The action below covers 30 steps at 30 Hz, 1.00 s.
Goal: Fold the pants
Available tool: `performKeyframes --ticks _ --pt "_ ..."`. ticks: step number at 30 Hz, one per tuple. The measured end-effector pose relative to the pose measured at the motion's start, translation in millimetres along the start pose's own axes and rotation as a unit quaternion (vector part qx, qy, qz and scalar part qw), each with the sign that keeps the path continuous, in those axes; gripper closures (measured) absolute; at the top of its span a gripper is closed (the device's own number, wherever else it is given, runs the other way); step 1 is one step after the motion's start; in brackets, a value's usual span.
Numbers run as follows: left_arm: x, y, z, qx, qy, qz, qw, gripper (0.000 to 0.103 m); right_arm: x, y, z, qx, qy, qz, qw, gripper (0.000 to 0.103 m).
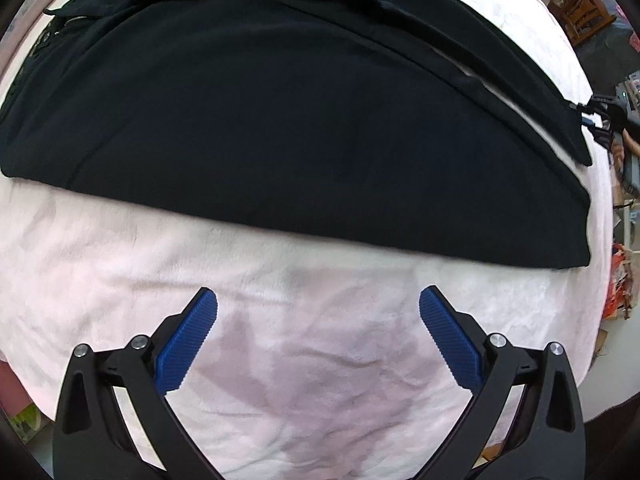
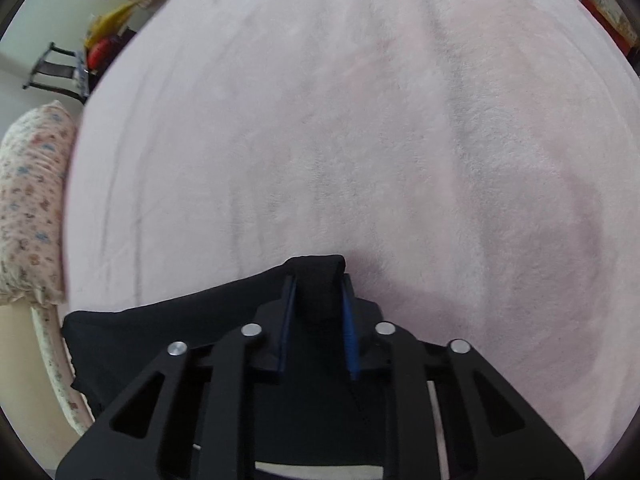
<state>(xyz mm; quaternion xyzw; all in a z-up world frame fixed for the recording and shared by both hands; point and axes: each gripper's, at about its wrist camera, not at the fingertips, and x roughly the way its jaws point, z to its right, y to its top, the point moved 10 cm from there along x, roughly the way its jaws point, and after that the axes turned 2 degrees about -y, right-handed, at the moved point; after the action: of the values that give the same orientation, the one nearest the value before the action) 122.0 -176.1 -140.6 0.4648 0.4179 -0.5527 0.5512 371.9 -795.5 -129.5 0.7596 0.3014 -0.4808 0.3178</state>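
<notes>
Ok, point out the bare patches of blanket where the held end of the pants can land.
Bare pink blanket stretches ahead of the right gripper. A second strip lies between the open left gripper and the pants' near edge. Beyond that edge, the pants fill the bed.

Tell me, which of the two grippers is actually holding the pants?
The right gripper: it is shut on the black pants. The left gripper is open, grasping nothing.

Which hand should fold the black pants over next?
The right tool: it is already shut on a bunched edge of the pants. The left tool is open, holding nothing, over the pink blanket.
</notes>
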Motion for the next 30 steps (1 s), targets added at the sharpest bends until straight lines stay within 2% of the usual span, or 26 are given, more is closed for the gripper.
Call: performKeyframes --ticks 8,11,13,20,24,27,30 --pt "-1.1 21.4 2.3 -0.056 -0.053 -0.026 0.9967 0.004 -44.4 -14.7 -32.8 -0.034 0.041 0.062 0.997 0.085" --pt "-1.9 27.6 0.8 -0.076 -0.065 -0.029 0.9945 0.004 -62.0 -25.5 -37.4 -0.043 0.060 0.077 0.994 0.085" --pt "-2.7 31.5 -2.4 -0.088 -0.060 -0.029 0.9939 0.003 -71.2 -27.5 -34.6 -0.047 0.071 0.085 0.993 0.085" --pt "-29.3 54.0 -27.3 -0.103 -0.020 0.018 0.9943 0.003 -90.2 -74.5 -36.8 -0.075 0.110 0.094 0.987 0.086" --pt "-50.1 78.9 -29.5 -0.122 -0.042 0.075 0.9888 0.003 -96.2 -112.3 -32.9 -0.080 0.131 0.088 0.984 0.090" --pt "-53.9 97.0 -28.9 -0.117 -0.058 0.065 0.9893 0.003 -92.9 -141.7 -24.1 -0.070 0.139 0.077 0.985 0.092" --pt "-59.9 123.0 -30.1 -0.120 -0.071 0.072 0.9876 0.003 -82.6 -171.6 -15.5 -0.058 0.136 0.059 0.987 0.092"
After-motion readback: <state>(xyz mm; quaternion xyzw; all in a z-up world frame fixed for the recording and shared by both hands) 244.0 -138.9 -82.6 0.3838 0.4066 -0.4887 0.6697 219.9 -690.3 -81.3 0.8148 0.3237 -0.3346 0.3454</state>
